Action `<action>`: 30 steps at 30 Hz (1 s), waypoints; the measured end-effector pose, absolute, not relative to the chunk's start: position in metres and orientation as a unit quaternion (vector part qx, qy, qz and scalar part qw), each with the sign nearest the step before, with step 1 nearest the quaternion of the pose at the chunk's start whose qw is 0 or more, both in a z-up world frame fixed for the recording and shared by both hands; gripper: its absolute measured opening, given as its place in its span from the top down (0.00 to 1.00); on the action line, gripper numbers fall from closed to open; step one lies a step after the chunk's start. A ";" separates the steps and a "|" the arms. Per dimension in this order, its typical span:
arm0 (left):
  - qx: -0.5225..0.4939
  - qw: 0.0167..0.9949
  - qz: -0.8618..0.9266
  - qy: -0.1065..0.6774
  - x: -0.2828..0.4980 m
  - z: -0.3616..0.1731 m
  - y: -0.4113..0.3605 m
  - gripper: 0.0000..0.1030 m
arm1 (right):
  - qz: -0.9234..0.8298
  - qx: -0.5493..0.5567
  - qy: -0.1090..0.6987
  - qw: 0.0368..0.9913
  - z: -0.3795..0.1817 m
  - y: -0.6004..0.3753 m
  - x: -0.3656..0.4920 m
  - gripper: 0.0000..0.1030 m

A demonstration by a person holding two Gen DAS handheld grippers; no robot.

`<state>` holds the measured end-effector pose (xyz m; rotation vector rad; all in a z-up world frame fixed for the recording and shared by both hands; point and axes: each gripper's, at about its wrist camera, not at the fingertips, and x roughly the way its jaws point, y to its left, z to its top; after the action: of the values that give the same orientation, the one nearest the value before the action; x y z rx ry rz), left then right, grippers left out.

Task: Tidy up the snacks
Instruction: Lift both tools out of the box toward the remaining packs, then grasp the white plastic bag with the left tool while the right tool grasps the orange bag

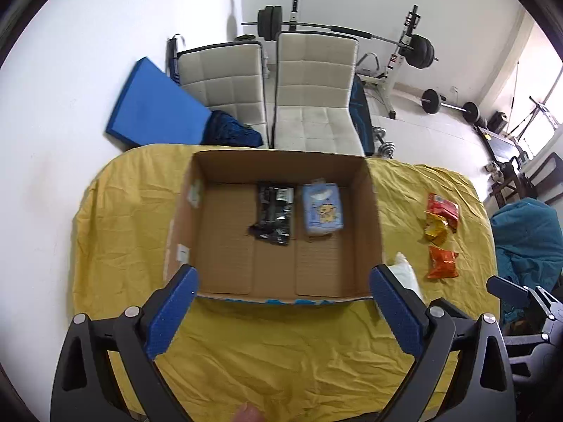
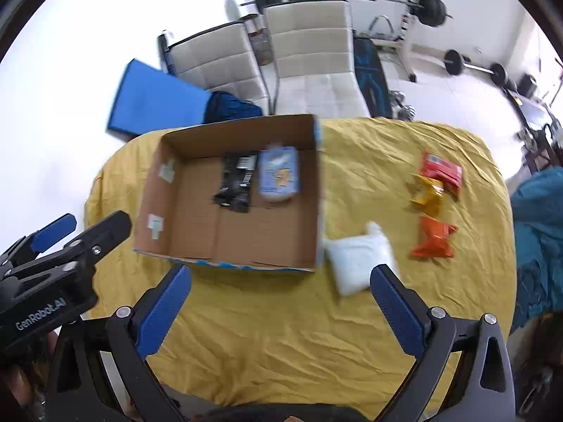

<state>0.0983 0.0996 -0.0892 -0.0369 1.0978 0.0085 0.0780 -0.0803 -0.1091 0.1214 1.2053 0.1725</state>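
Observation:
An open cardboard box (image 1: pixel 369 211) (image 2: pixel 162 183) stands on the yellow-covered table. Inside it lie a black snack packet (image 1: pixel 274 211) (image 2: pixel 235 183) and a light-blue packet (image 1: pixel 323 209) (image 2: pixel 278 172). To the right of the box lies a white packet (image 2: pixel 359 260) (image 1: pixel 404 270), and farther right an orange packet (image 2: pixel 433 239) (image 1: pixel 442 263), a yellow one (image 2: pixel 427 193) (image 1: pixel 436 230) and a red one (image 2: pixel 441 172) (image 1: pixel 443 207). My left gripper (image 1: pixel 281 316) hangs open before the box's near wall. My right gripper (image 2: pixel 281 309) is open, with nothing between its fingers, near the white packet.
Two white chairs (image 1: pixel 313 98) stand behind the table, with a blue mat (image 1: pixel 155 105) against the wall and weight equipment (image 1: pixel 415 49) behind. A teal cloth (image 1: pixel 527 239) lies at the table's right edge. Bare yellow cloth (image 2: pixel 281 344) spreads in front of the box.

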 end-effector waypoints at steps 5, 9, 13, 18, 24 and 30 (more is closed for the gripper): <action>-0.002 0.840 -0.026 0.542 0.105 -0.105 0.036 0.03 | 0.030 0.069 0.576 0.814 -0.122 -0.166 0.078 0.00; 0.005 0.802 -0.068 0.594 0.114 -0.150 -0.031 0.03 | -0.020 0.082 0.599 0.796 -0.151 -0.245 0.080 0.00; 0.027 0.751 -0.069 0.656 0.122 -0.215 -0.082 0.03 | -0.049 0.096 0.622 0.776 -0.188 -0.313 0.086 0.00; 0.005 0.700 -0.035 0.713 0.136 -0.284 -0.108 0.03 | -0.042 0.120 0.647 0.751 -0.239 -0.365 0.104 0.00; -0.015 0.669 0.018 0.743 0.156 -0.340 -0.118 0.03 | -0.006 0.150 0.676 0.722 -0.310 -0.370 0.141 0.00; -0.032 0.646 0.052 0.761 0.172 -0.379 -0.122 0.02 | 0.014 0.184 0.698 0.692 -0.366 -0.360 0.177 0.00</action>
<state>0.1722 -0.1224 -0.3787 -0.0721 1.7309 0.1173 0.1770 -0.3603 -0.3655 0.4109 1.5594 0.0305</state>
